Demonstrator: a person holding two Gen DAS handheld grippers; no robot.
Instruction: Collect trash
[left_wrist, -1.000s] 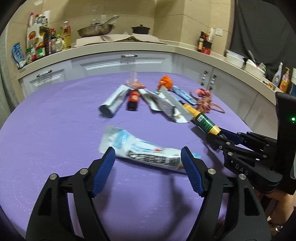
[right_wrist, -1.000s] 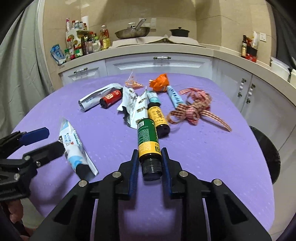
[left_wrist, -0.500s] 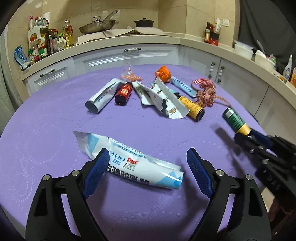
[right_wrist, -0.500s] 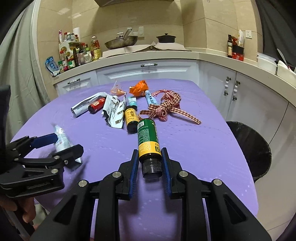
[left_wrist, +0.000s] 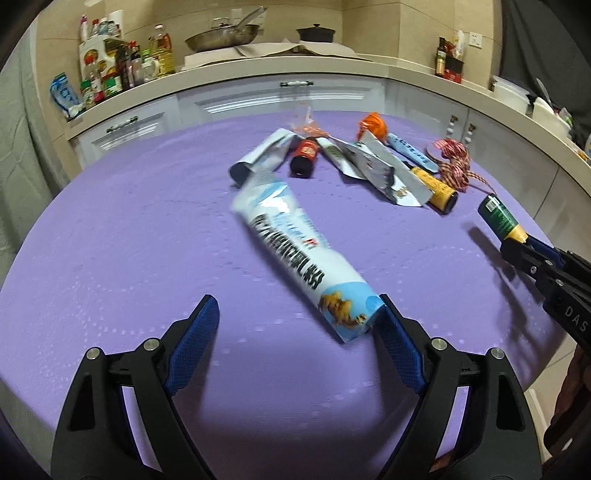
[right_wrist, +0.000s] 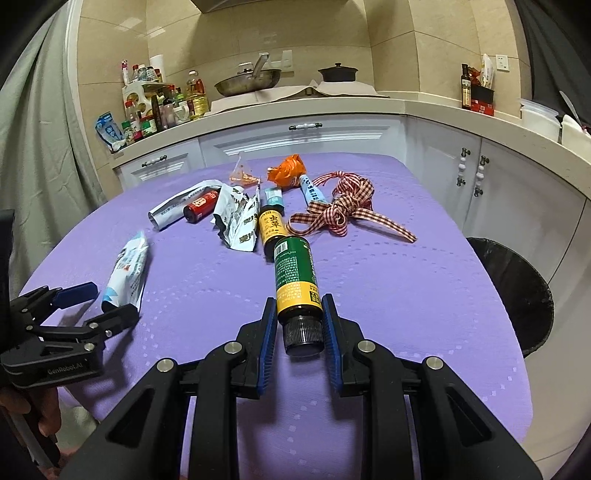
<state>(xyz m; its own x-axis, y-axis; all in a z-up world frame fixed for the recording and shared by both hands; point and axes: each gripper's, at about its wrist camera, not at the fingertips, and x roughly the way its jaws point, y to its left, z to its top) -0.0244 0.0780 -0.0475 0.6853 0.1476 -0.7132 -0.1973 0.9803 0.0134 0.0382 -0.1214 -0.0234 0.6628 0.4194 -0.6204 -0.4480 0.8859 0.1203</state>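
The green-and-yellow labelled bottle with a black screw cap (right_wrist: 295, 280) is clenched at its cap end between the blue pads of the right tongs (right_wrist: 298, 325), held off the purple-covered table (right_wrist: 424, 295) above its near right part, base pointing toward the far edge. The white-and-blue printed snack wrapper (left_wrist: 299, 254), blurred in the left wrist view, lies slantwise on the near left part of the table. The left tongs (left_wrist: 299, 332) are released and wide; their jaws have just been opening, and the wrapper's near end sits between them, right against the right-hand pad, with the other pad well apart from it.

Toward the far edge lies the rest of the litter: a yellow-labelled dark bottle (right_wrist: 272, 229) on its side, a crumpled silver-and-white foil wrapper (right_wrist: 238, 221) just beside it, a small red can (right_wrist: 199, 206) next to a rolled white sleeve (right_wrist: 173, 210), an orange crumpled bag (right_wrist: 288, 171), a pale blue tube (right_wrist: 312, 190) and a red-and-white checked ribbon (right_wrist: 347, 210).

A black-lined round waste bin (right_wrist: 513, 291) stands on the floor just off the table's right edge; nothing can be made out inside it. The near middle and near right of the table are bare cloth. White cabinets curve round the far and right sides.
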